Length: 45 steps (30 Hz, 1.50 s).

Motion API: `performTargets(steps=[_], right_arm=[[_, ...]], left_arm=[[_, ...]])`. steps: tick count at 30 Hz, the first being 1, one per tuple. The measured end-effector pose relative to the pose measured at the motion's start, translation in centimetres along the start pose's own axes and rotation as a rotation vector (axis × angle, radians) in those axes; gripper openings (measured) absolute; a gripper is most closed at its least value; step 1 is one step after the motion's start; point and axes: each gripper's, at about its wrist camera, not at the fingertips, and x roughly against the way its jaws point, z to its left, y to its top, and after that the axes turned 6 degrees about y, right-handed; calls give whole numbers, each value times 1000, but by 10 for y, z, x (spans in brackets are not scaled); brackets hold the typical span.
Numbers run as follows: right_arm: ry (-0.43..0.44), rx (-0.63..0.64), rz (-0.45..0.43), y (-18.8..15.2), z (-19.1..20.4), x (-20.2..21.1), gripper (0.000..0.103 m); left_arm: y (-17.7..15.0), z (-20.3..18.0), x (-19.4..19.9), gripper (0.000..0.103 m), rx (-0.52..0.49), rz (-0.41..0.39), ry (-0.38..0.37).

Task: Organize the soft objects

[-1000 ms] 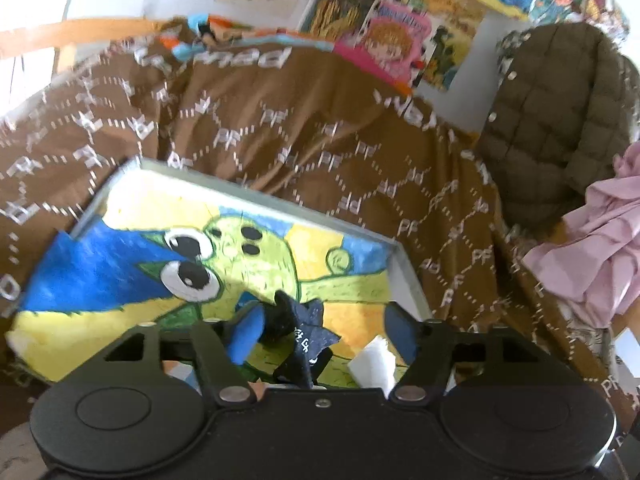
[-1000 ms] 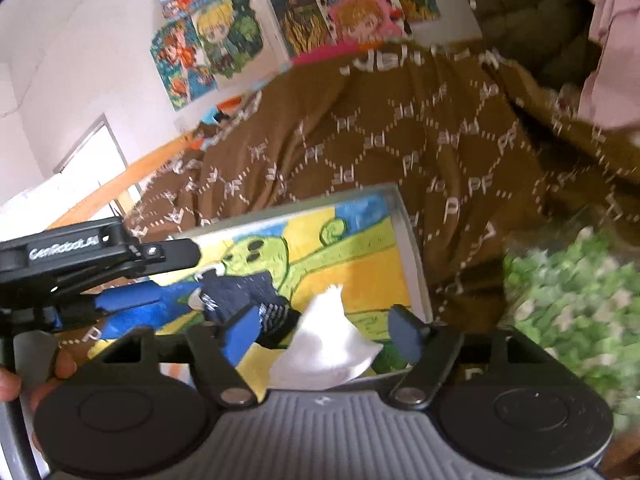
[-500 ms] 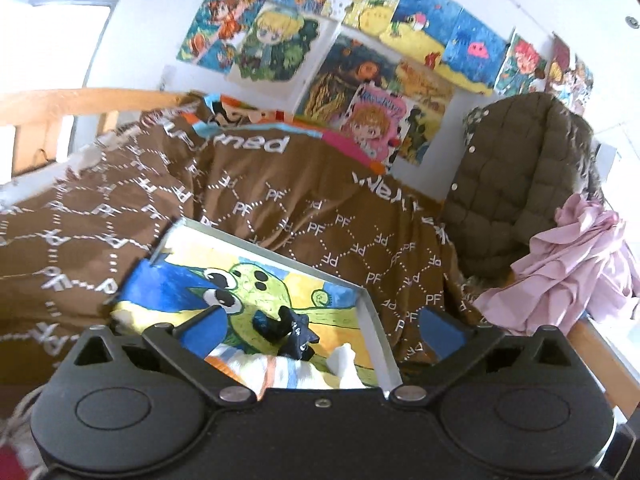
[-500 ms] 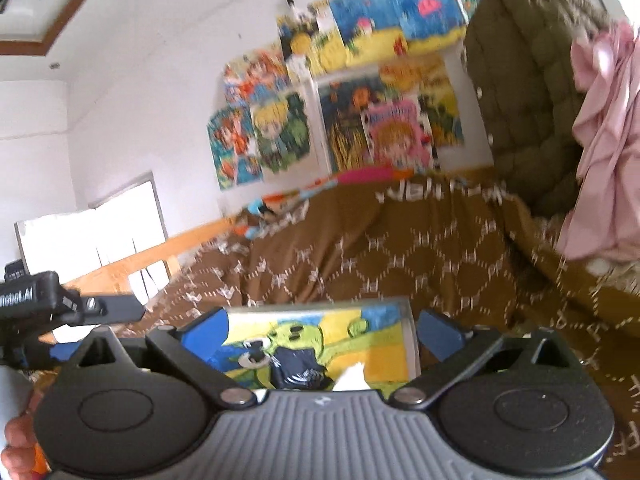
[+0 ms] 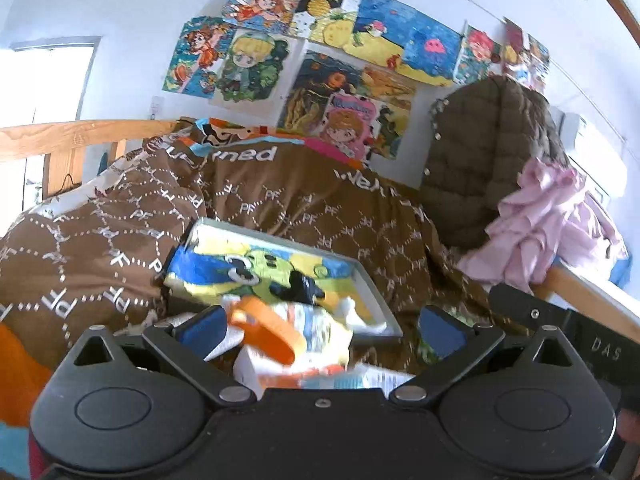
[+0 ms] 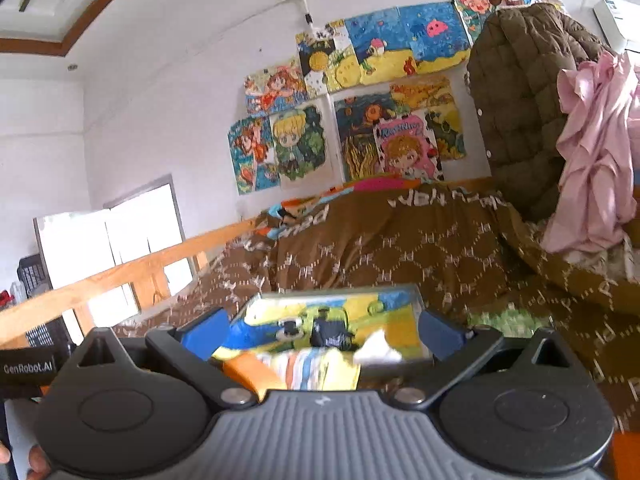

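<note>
Both hand-held grippers stand wide and hold nothing, so the step in hand looks like picking the next soft thing to sort. At far left the brown blanket (image 5: 280, 208) covers the bed, and on it lies the painted tray (image 5: 376, 300), carrying a small dark sock (image 5: 298, 286) near its middle and a white cloth (image 5: 348, 308) towards its right edge. Between the blue pads of the left hand-held gripper (image 5: 320, 330) sits a blurred heap of orange and striped cloth (image 5: 288, 340), close to the camera and not pinched. The right hand-held gripper (image 6: 324, 332) frames the same tray and heap from the other side, its pads (image 6: 438, 334) well apart from any cloth. To do this well, I would settle on one item first, bring the pads down either side of a thick fold rather than a loose edge, and close slowly so only that piece lifts. Further right, a quilted jacket (image 5: 480, 160) and pink garment (image 5: 552, 216) hang by the bed end.
</note>
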Motion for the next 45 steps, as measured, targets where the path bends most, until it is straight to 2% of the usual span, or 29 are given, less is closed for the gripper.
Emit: performTargets(steps=[7, 11, 21, 28, 33, 45], right_arm=[[-136, 11, 106, -22, 18, 13, 103], [-195, 32, 138, -33, 28, 19, 103], [-174, 7, 268, -47, 28, 8, 103], [-174, -122, 445, -59, 8, -14, 103], [-152, -193, 537, -70, -3, -27, 103], [-72, -255, 662, -84, -10, -59, 102]], left_arm=[[-34, 8, 17, 102, -38, 37, -34], [-55, 9, 19, 102, -72, 71, -48], [-82, 8, 15, 102, -154, 170, -117], [-95, 4, 8, 102, -209, 235, -170], [-104, -2, -2, 102, -250, 296, -228], [-119, -23, -30, 102, -260, 401, -305]])
